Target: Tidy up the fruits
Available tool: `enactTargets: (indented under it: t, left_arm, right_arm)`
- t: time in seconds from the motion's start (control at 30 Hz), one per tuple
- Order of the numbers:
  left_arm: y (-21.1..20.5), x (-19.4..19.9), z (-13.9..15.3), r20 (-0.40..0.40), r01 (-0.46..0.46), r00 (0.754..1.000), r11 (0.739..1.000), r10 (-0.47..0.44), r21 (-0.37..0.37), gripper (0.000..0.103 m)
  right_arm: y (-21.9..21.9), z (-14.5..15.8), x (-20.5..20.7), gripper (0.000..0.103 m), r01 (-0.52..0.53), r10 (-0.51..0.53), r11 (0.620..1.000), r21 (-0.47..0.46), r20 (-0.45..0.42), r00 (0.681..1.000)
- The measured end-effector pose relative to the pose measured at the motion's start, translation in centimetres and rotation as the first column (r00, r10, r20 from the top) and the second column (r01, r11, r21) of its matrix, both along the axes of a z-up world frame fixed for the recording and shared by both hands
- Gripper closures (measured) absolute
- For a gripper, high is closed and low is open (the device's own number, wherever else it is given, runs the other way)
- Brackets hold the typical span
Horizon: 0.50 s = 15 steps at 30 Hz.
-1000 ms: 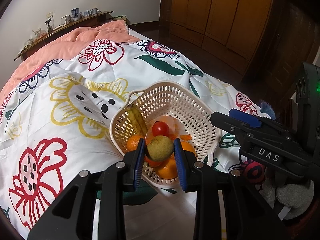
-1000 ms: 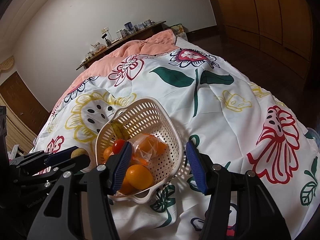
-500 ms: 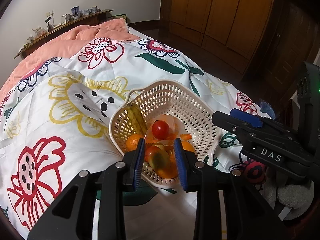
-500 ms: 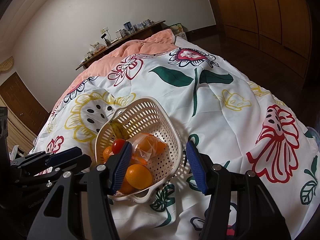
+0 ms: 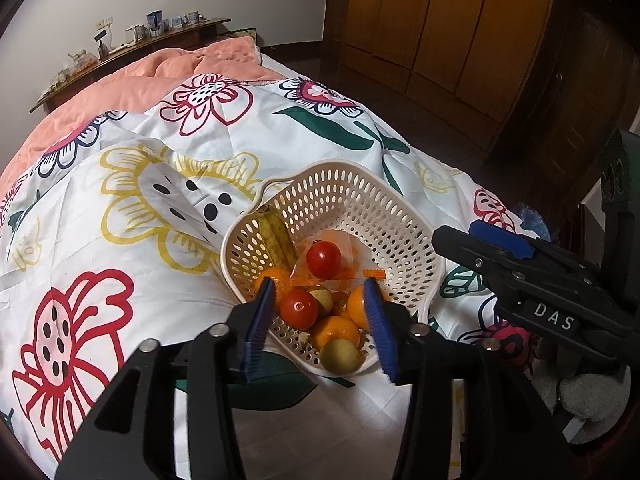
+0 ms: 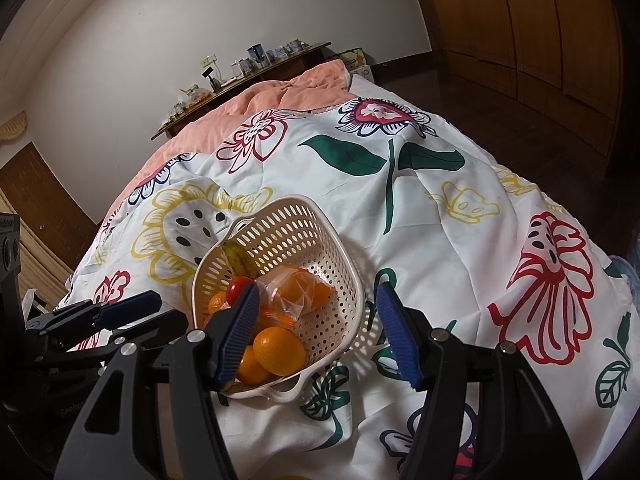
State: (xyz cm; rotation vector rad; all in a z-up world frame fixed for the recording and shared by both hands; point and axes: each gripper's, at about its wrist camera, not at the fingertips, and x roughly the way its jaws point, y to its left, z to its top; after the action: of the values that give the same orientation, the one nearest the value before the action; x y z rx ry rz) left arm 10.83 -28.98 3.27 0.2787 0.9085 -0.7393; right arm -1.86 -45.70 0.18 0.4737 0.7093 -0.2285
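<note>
A cream perforated basket (image 5: 384,216) (image 6: 320,232) sits on the flowered quilt. It holds a banana (image 5: 276,236), two tomatoes (image 5: 324,255), several oranges (image 5: 335,332), a clear bag of orange pieces (image 6: 296,288) and a greenish-brown fruit (image 5: 339,356) at its near rim. My left gripper (image 5: 318,282) hovers over the basket's near side, jaws opening, with no fruit gripped; the basket's fruit shows below the gap. My right gripper (image 6: 317,286) hangs over the basket's right side, jaws opening, with nothing between them. Each gripper shows in the other's view, the right gripper (image 5: 500,240) and the left gripper (image 6: 128,308).
The quilt (image 6: 460,240) covers a bed, with a peach blanket (image 5: 160,68) at the far end. A shelf with small items (image 6: 248,68) lines the wall. Wooden wardrobes (image 5: 440,20) and dark floor lie to the right. A grey soft toy (image 5: 580,392) sits by the bed's near corner.
My left gripper has let go of the greenish-brown fruit, which has dropped into the basket's near end, and its jaws have spread. The right gripper's jaws stand slightly wider.
</note>
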Motion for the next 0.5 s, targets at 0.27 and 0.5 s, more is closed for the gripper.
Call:
enactTargets:
  t: [0.27, 0.5]
  left_arm:
    - [0.4, -0.6, 0.6, 0.052, -0.018, 0.998, 1.0, 0.019, -0.008, 0.029]
    - [1.2, -1.3, 1.3, 0.102, -0.051, 0.993, 0.999, 0.052, -0.018, 0.011]
  right_arm:
    - [0.4, 0.9, -0.7, 0.028, 0.005, -0.005, 1.0, -0.022, 0.003, 1.0]
    - [0.7, 1.7, -1.4, 0.015, 0.016, -0.016, 0.999, -0.044, 0.003, 1.0]
